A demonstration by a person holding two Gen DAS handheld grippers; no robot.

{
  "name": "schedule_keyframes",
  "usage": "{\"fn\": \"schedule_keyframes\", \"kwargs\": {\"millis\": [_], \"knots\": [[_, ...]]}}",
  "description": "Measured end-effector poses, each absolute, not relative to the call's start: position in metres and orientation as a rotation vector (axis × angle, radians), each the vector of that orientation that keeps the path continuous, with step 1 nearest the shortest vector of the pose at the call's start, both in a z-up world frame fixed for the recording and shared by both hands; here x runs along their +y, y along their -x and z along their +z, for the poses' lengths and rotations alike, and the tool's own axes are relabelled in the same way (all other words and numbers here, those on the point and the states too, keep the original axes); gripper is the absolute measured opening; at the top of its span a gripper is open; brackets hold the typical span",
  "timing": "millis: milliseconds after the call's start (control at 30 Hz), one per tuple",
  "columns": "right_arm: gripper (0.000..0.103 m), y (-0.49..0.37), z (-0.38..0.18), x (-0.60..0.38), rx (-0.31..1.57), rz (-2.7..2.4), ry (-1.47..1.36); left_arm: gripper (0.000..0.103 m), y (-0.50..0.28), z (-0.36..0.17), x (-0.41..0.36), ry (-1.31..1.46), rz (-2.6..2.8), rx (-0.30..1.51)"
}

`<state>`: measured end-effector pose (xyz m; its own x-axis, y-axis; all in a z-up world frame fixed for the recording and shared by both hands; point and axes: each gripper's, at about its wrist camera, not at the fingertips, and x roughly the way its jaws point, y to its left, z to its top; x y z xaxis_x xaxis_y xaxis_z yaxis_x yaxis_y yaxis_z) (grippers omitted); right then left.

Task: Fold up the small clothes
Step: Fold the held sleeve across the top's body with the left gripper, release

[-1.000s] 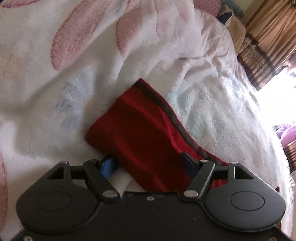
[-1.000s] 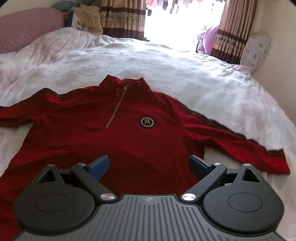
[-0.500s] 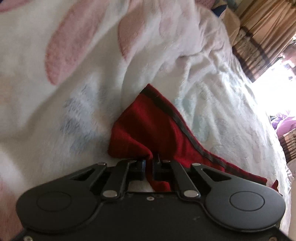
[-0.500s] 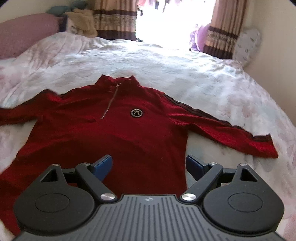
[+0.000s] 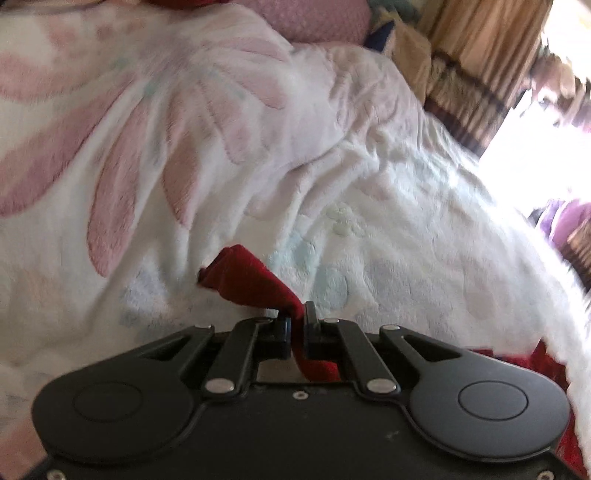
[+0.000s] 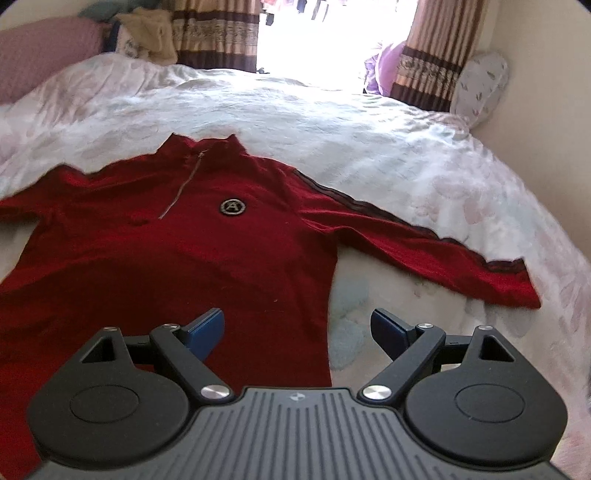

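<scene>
A red zip-neck top (image 6: 177,258) with a round badge lies face up on the bed, both sleeves spread out. In the left wrist view my left gripper (image 5: 296,314) is shut on the red sleeve cuff (image 5: 247,280), and the cuff hangs bunched above the blanket. My right gripper (image 6: 297,325) stands open over the top's lower right side edge. Its left fingertip (image 6: 207,326) is above red cloth and its right one above blanket. The far sleeve (image 6: 424,251) with a dark stripe stretches to the right.
A white fleece blanket (image 6: 369,140) with pink flower print covers the bed. A pink pillow (image 5: 314,18) and folded clothes (image 6: 147,33) lie at the head. Striped curtains (image 6: 214,33) frame a bright window. A heart-shaped cushion (image 6: 480,85) leans at the wall.
My left gripper closed on the sleeve cuff and lifted it off the blanket. My right gripper, still open, shifted right from over the body to the top's side edge.
</scene>
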<state>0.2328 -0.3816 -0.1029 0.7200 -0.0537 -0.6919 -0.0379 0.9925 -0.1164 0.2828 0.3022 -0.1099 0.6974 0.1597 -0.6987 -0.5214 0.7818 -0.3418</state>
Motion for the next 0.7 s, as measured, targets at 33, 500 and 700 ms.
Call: {"fn": "schedule_keyframes", "kwargs": {"millis": [33, 500, 700], "knots": [[0.103, -0.235, -0.106, -0.388, 0.765, -0.007, 0.094, 0.003, -0.287, -0.105, 0.296, 0.520, 0.421, 0.724], [0.103, -0.253, -0.137, -0.460, 0.799, -0.086, -0.012, 0.003, -0.354, -0.007, 0.076, 0.206, 0.088, 0.565], [0.103, -0.247, -0.141, -0.498, 0.800, -0.126, -0.147, 0.003, -0.393, 0.003, -0.076, 0.060, -0.146, 0.554]]}}
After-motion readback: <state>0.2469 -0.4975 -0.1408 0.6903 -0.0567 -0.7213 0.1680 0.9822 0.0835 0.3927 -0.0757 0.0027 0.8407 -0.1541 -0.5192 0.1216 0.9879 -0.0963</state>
